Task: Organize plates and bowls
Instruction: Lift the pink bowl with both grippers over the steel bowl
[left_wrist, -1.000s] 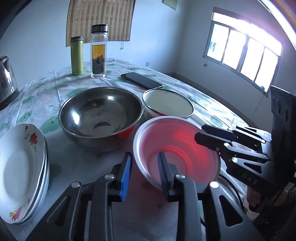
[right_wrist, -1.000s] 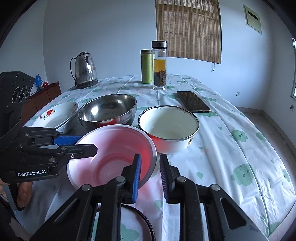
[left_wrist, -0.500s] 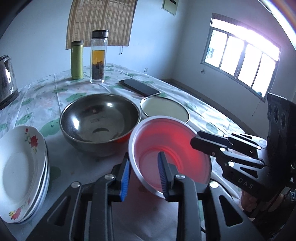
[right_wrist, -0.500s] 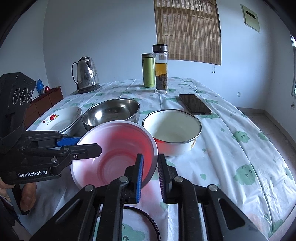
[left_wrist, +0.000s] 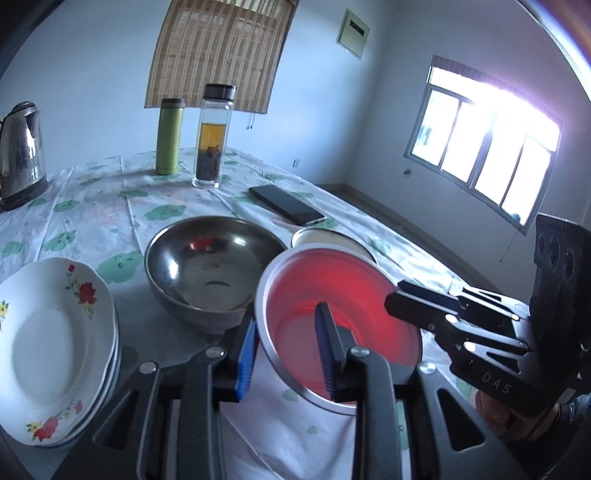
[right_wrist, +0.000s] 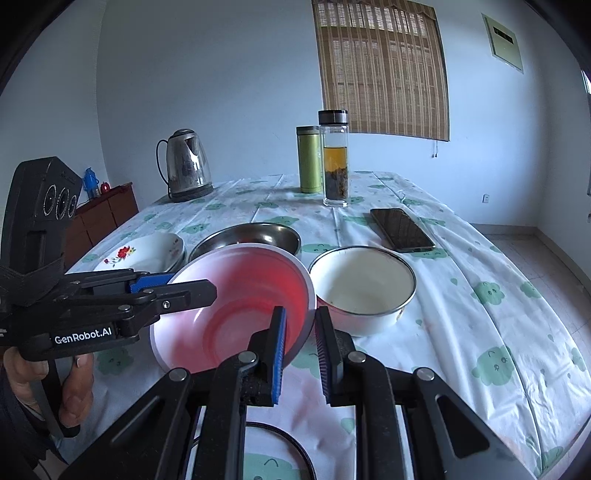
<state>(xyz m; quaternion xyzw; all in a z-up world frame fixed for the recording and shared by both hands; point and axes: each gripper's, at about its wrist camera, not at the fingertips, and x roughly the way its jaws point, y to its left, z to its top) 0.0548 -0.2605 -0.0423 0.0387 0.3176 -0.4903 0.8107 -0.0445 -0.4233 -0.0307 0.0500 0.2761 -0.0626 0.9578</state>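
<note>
Both tongs are pinching the rim of the translucent pink plastic bowl (left_wrist: 343, 325), holding it tilted above the tablecloth: the left gripper (left_wrist: 286, 345) is clamping the near-left edge, the right gripper (right_wrist: 299, 332) the opposite edge. Just beyond the left tongs a wide stainless steel bowl (left_wrist: 212, 266) is sitting, and a white enamel bowl with a dark rim (right_wrist: 364, 288) is resting just beyond the right tongs. The thin rim is flexing under two narrow grips, so it is probably at risk of slipping free if the hands pull apart or twist unevenly. Its low edge is also passing near the steel bowl's rim and could knock it.
</note>
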